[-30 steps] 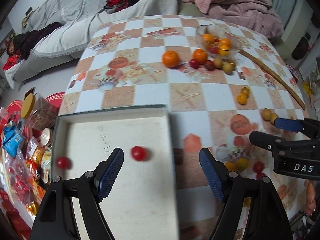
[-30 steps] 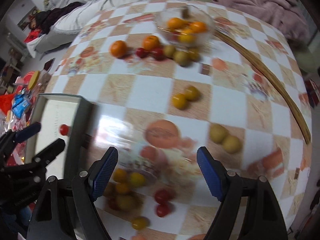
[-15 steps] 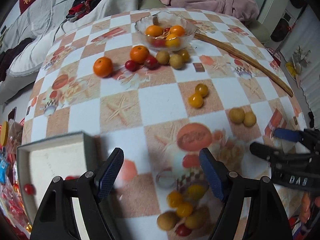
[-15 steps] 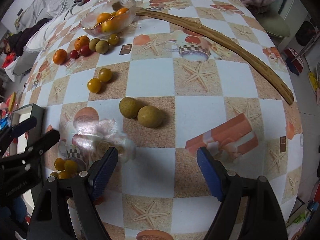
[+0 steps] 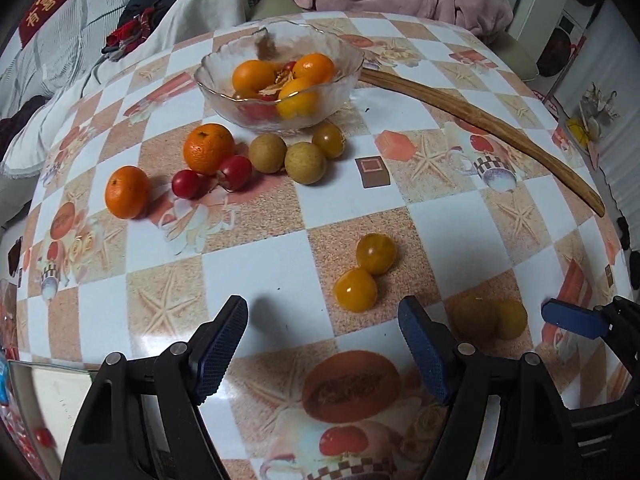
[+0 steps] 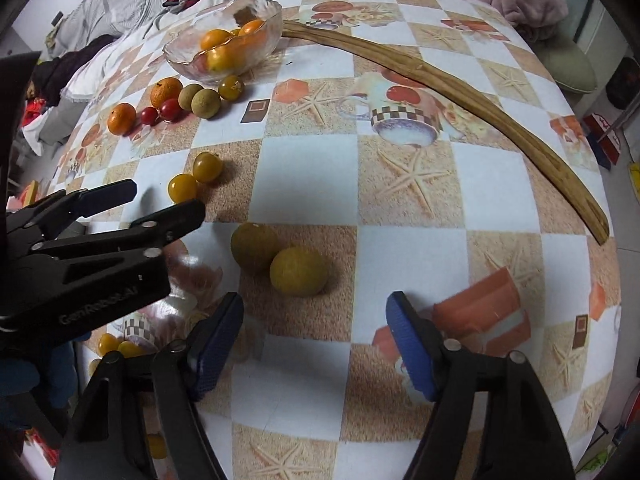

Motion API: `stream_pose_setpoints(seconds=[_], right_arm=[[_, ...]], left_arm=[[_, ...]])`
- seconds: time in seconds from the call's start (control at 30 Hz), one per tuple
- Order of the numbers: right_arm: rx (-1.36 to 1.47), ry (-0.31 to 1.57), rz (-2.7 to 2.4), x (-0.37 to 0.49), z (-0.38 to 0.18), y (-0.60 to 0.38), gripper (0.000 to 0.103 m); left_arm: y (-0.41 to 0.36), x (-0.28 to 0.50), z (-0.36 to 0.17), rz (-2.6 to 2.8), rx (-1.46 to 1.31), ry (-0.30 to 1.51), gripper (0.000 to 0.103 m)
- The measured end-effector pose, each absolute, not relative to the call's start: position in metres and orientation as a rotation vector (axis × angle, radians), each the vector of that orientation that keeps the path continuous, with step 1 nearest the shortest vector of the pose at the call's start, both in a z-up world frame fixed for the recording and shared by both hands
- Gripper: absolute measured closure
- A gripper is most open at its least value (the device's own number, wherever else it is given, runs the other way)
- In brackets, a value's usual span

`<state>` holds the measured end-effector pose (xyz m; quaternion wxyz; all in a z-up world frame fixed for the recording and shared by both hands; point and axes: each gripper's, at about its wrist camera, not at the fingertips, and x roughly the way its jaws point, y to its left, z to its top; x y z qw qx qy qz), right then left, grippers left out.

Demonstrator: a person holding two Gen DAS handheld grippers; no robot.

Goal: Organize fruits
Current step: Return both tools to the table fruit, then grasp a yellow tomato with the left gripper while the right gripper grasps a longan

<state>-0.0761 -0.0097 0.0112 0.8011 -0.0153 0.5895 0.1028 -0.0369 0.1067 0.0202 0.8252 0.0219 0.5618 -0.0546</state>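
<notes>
My left gripper (image 5: 324,340) is open and empty, just short of two yellow cherry tomatoes (image 5: 366,274). My right gripper (image 6: 316,338) is open and empty, just short of two brown-yellow longans (image 6: 280,262). The longans also show in the left wrist view (image 5: 490,318). The left gripper also shows in the right wrist view (image 6: 132,204). A glass bowl (image 5: 280,76) at the back holds oranges and tomatoes. In front of it lie two oranges (image 5: 168,170), two red tomatoes (image 5: 212,178), two longans (image 5: 286,158) and a yellow tomato (image 5: 328,140).
A long curved wooden stick (image 6: 460,108) lies across the table's right side. A white tray's corner (image 5: 44,408) shows at bottom left. More small tomatoes (image 6: 116,346) lie near the table's front left. A sofa with clothes (image 5: 132,28) stands behind the table.
Both grippers have moved forward over the table, away from the tray. The left now faces the yellow tomatoes, and the right has come close to the two longans. Both stayed open.
</notes>
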Motion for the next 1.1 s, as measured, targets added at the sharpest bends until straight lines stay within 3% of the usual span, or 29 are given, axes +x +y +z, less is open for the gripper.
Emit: stream_pose_setpoints(seconds=[0.17,0.27,0.33,0.4,0.63,1.1], right_arm=[[-0.071,1.242,0.233,-0.074,0.013,-0.006,0.036],[-0.095,1.233,0.242,-0.072,0.014,-0.002,0.053],[-0.093,1.234,0.257,-0.071,0.015,-0.001,0.072],[-0.075,1.239,0.259,-0.07,0.014,-0.001,0.072],[0.079,1.269,0.259,-0.075,0.019,-0.02,0.072],[0.067,1.256,0.32,-0.087,0.041,0.007,0.072]], left_arm=[[0.103,-0.033,0.017,-0.11,0.046,1.195,0.035],[0.101,-0.031,0.019,-0.113,0.051,1.188,0.05],[0.101,-0.03,0.021,-0.121,0.046,1.183,0.069],[0.1,-0.031,0.022,-0.137,0.041,1.184,0.08],[0.111,-0.041,0.032,-0.171,-0.028,1.185,0.08],[0.163,-0.093,0.07,-0.116,-0.102,1.149,0.08]])
